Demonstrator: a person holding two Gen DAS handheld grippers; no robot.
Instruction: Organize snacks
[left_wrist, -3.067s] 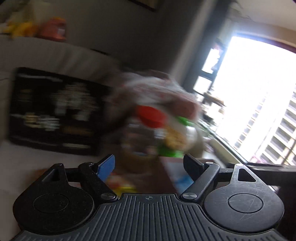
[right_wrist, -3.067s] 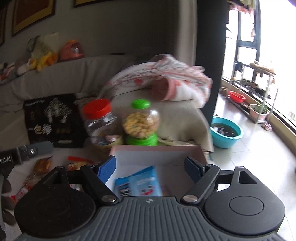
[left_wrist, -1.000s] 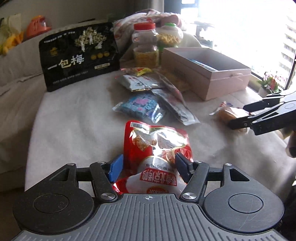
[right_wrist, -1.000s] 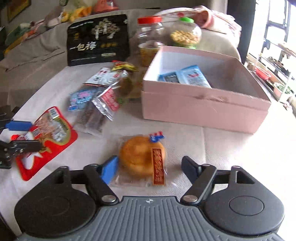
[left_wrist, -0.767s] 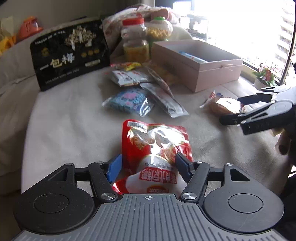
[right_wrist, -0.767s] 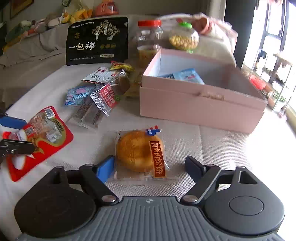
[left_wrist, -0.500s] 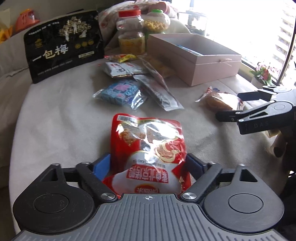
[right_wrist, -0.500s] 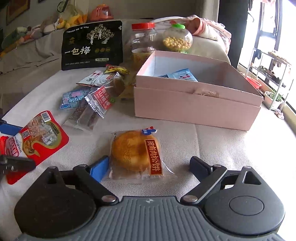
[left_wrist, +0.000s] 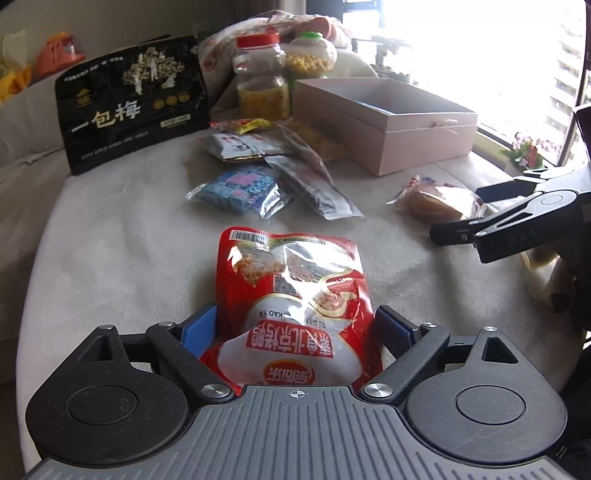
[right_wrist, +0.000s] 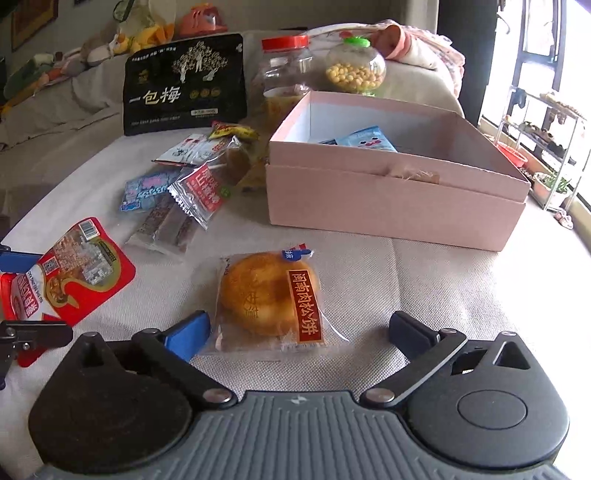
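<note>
Left gripper (left_wrist: 295, 325) angled down, straddling (loosely) red pouch (left_wrist: 291, 295).

Red pouch (left_wrist: 295, 295), golden cake (right_wrist: 266, 291), pink box (right_wrist: 391, 199), black bag (right_wrist: 184, 85).

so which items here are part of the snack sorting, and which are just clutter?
In play:
- red pouch, between the open left gripper
- wrapped cake, between the opening right gripper
- pink box
- loose packets
- black bag
- two jars

Clutter:
- plush toys
- blanket
- plant rack
</note>
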